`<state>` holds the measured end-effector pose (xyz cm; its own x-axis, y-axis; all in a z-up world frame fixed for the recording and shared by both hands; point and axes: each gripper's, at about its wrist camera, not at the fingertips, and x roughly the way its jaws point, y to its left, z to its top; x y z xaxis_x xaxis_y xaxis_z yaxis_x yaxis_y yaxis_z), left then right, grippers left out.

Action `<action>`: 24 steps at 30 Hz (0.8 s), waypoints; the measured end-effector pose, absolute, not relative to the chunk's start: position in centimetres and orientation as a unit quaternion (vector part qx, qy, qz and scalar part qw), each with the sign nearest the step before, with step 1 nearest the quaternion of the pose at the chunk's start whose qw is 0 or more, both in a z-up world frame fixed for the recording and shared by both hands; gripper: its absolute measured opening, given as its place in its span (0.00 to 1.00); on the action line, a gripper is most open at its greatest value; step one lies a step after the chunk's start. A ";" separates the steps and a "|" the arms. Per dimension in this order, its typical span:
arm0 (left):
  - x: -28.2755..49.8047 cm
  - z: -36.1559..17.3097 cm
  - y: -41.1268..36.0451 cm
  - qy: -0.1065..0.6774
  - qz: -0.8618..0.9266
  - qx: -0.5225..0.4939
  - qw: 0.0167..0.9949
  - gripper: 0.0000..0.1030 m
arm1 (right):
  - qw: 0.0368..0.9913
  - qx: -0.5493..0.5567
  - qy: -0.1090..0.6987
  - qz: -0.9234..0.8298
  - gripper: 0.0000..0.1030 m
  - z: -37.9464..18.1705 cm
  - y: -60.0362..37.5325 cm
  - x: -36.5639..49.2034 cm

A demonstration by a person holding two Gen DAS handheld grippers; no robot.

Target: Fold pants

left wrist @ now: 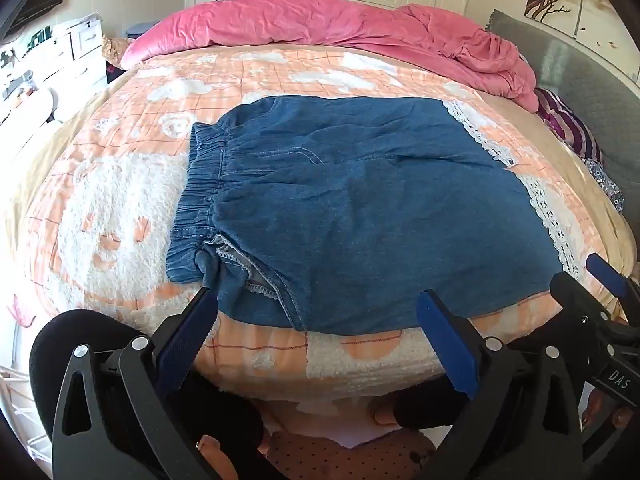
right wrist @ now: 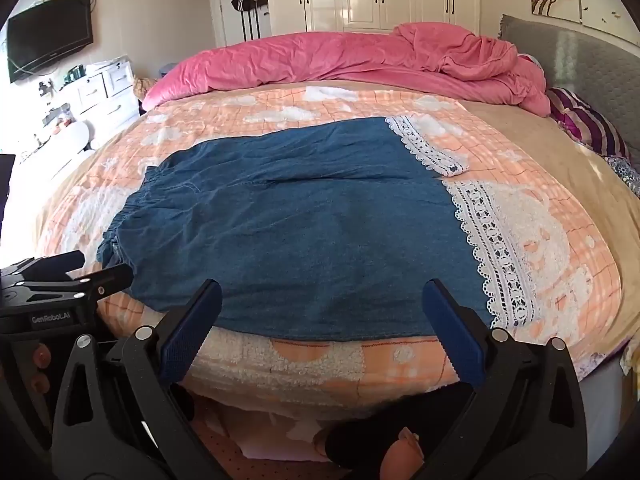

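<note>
Each gripper (left wrist: 316, 312) (right wrist: 322, 300) has black plastic arms, silver rivets, ribbed blue pads and white lettering.

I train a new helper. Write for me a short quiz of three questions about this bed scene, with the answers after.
1. True or false: the left gripper is shut on the denim pants.
2. Which trim runs along the leg hems of the pants? A. red ribbon B. white lace C. black fringe
3. Fill in: behind the pants, along the far side of the bed, lies a bunched ____ duvet.

Key
1. False. Its jaws stand open at the near edge of the pants, and the right gripper is open too.
2. B, the white lace.
3. Pink; the duvet lies beyond the peach blanket.
</note>
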<state>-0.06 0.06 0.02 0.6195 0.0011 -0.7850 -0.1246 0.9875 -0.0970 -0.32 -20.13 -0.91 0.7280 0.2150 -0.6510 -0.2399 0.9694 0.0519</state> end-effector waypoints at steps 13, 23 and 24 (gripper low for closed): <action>0.1 0.0 -0.6 0.436 0.038 -0.062 0.897 0.96 | 0.931 -0.024 0.343 0.121 0.92 0.0 -20.0 -0.6; 0.3 -0.2 0.2 0.440 0.041 -0.065 0.895 0.96 | 0.930 -0.027 0.346 0.124 0.92 -0.5 -19.9 -0.3; 0.3 -0.2 0.2 0.439 0.041 -0.065 0.895 0.96 | 0.930 -0.026 0.346 0.124 0.92 -0.5 -19.9 -0.3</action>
<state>0.31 0.23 -0.16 0.6108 0.0159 -0.7916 -0.1294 0.9883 -0.0801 -0.32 -19.91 -0.47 0.7301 0.2123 -0.6495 -0.2489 0.9678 0.0366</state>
